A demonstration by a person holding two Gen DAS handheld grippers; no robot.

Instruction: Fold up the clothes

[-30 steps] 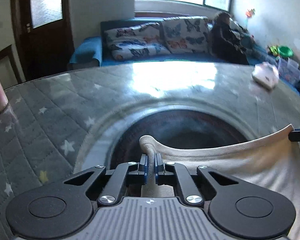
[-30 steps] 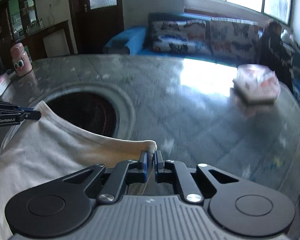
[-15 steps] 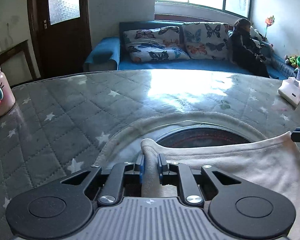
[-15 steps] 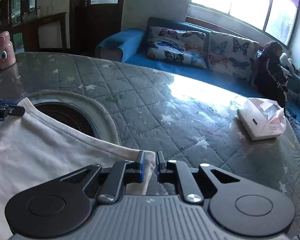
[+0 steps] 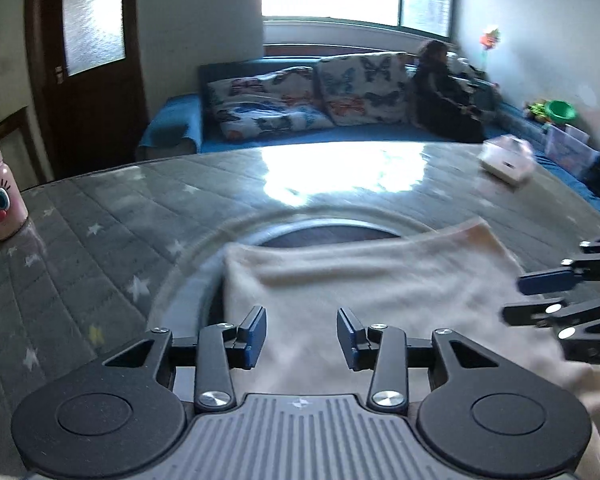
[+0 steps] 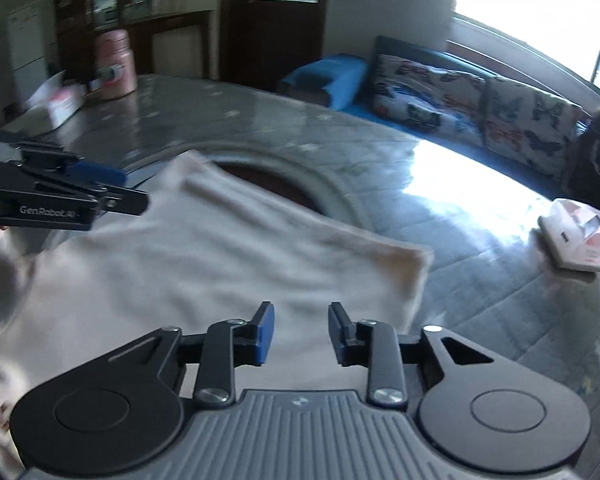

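A cream-white garment (image 5: 360,280) lies flat on the grey star-quilted table (image 5: 120,208), its far edge over the dark round centre (image 5: 324,234). It also shows in the right wrist view (image 6: 204,264). My left gripper (image 5: 301,336) is open and empty above the garment's near left part. My right gripper (image 6: 300,334) is open and empty above its near right part. The right gripper shows at the right edge of the left wrist view (image 5: 572,284). The left gripper shows at the left edge of the right wrist view (image 6: 72,192).
A pink cartoon-face bottle (image 5: 0,196) stands at the table's left edge. A pink-white tissue pack (image 5: 506,160) lies at the far right, also in the right wrist view (image 6: 576,236). A blue sofa (image 5: 300,112) with butterfly cushions and a seated person (image 5: 444,92) is behind.
Both grippers have opened and let go of the garment's top corners. The garment now lies flat on the table and both grippers have drawn back from its far edge.
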